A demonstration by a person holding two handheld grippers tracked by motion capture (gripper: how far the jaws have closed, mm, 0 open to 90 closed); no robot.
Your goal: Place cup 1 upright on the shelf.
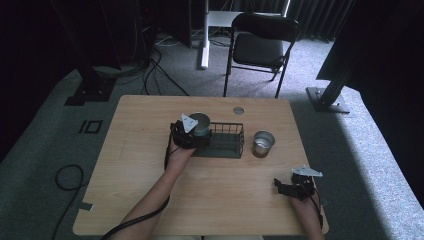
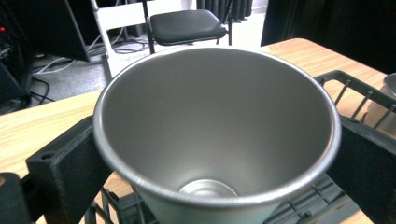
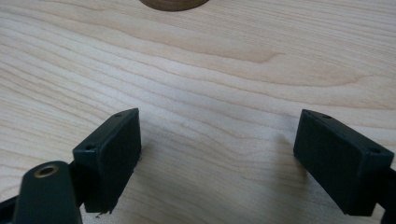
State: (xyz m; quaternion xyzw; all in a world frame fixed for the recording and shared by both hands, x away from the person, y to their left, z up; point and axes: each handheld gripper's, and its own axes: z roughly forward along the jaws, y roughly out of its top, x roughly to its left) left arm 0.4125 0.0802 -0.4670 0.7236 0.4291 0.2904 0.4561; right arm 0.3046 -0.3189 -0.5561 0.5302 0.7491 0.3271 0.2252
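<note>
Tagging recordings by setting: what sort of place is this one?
Probably a lab or studio recording space rather than a home: a lone wooden table on grey carpet, dark curtains behind, cables across the floor and a folding chair.

Grey carpet (image 1: 45,150), black folding chair (image 1: 260,47), dark curtains (image 1: 320,17) behind.
</note>
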